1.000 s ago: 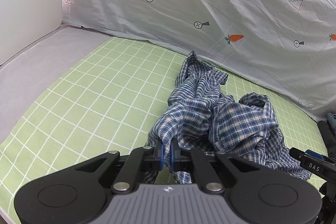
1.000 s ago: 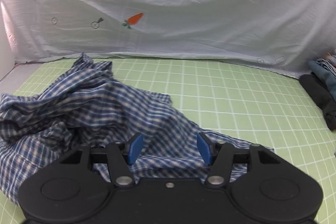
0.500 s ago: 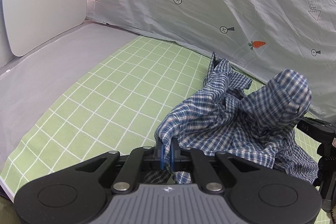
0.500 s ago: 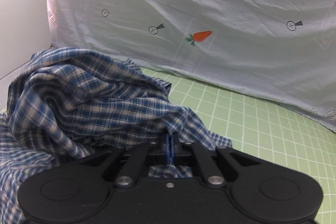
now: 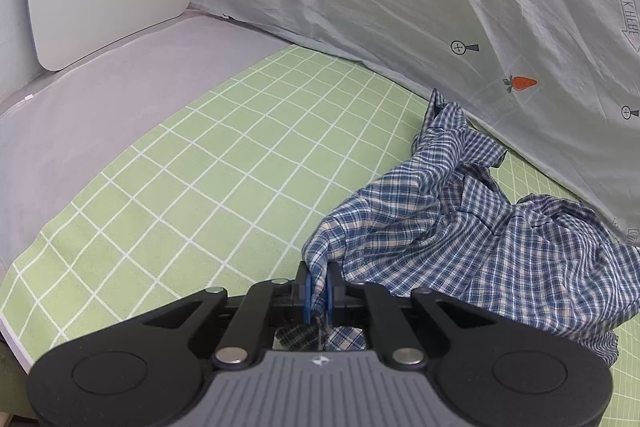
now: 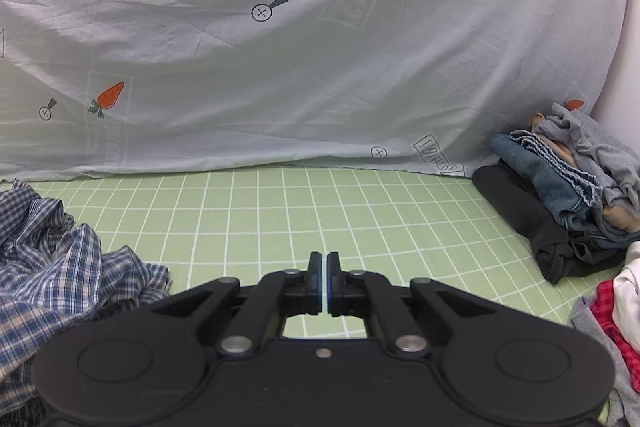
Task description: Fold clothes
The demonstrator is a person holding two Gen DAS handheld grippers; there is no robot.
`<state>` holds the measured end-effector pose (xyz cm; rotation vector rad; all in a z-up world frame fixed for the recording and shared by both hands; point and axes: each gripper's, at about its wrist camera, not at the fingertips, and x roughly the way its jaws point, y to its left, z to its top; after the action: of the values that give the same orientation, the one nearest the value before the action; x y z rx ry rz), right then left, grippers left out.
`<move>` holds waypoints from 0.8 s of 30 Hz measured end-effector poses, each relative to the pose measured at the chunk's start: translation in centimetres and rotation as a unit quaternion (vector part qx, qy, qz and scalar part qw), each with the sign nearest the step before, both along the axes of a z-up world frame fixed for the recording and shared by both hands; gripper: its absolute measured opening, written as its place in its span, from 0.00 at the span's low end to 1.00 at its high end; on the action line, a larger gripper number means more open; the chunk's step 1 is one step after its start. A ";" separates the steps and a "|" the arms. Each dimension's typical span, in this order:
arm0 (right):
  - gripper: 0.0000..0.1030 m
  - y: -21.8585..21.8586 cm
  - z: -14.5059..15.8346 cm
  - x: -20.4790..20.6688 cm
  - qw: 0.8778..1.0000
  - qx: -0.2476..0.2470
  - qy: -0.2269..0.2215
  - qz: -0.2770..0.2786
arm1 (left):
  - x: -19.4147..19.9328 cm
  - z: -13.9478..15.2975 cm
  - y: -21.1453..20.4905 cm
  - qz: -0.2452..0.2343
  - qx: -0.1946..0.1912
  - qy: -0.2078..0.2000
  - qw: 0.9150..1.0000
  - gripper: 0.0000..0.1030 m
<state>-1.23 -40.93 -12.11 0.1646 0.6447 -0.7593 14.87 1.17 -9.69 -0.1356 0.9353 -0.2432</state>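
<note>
A home bedroom: green checked bedsheet [image 5: 224, 163], carrot-print cloth [image 6: 320, 67] backdrop, piled clothes [image 6: 568, 187].

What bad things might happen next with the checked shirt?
1. Only the left gripper pinches the checked shirt, by one small bit of edge. A pull might just drag the crumpled heap, or the cloth could slip out.
2. The right gripper has its jaws shut on nothing, so it must open before helping.
3. The shirt lies against the hanging carrot sheet and might snag it.
</note>
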 end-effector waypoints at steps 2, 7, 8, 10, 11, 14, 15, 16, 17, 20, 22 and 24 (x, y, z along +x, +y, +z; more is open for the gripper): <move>0.19 0.7 -1.2 -0.3 1.000 0.028 0.008 0.012 | 0.0 0.0 -0.3 0.001 0.006 0.004 1.000 0.15; 0.49 3.1 -4.0 -0.4 0.995 0.097 0.017 0.028 | -0.3 0.1 -0.8 -0.016 0.029 0.009 0.999 0.41; 0.55 3.6 -4.3 -0.4 0.993 0.115 0.011 0.038 | -0.5 0.1 -0.9 -0.020 0.032 0.011 0.999 0.48; 0.66 5.2 -4.7 0.0 0.988 0.137 0.006 0.074 | -1.0 -0.4 -1.3 -0.035 0.040 0.021 0.998 0.56; 0.73 6.1 -5.0 0.2 0.985 0.142 0.007 0.093 | -1.1 -0.6 -1.5 -0.043 0.043 0.027 0.998 0.59; 0.78 9.0 -5.6 1.4 0.977 0.153 0.016 0.150 | -1.7 -1.8 -2.7 -0.075 0.066 0.047 0.994 0.61; 0.78 9.7 -6.0 1.8 0.976 0.150 0.026 0.157 | -1.8 -2.2 -3.2 -0.085 0.075 0.052 0.992 0.61; 0.78 10.5 -6.3 2.3 0.976 0.145 0.037 0.161 | -2.0 -2.6 -3.7 -0.095 0.084 0.056 0.990 0.62; 0.78 10.9 -6.7 2.7 0.977 0.137 0.050 0.156 | -2.2 -2.9 -4.2 -0.105 0.092 0.060 0.988 0.63; 0.74 11.0 -7.2 3.2 0.978 0.136 0.063 0.147 | -2.4 -3.8 -5.4 -0.127 0.107 0.069 0.984 0.65; 0.60 10.7 -7.3 3.2 0.978 0.133 0.063 0.148 | -2.3 -4.4 -6.1 -0.138 0.120 0.077 0.980 0.67; 0.37 10.4 -7.3 3.1 0.979 0.126 0.060 0.148 | -2.2 -5.2 -6.9 -0.144 0.137 0.086 0.976 0.67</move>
<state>1.88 -30.56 -19.43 0.2486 0.8592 -0.4009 12.67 -5.73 -14.91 0.2388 1.1516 -0.3702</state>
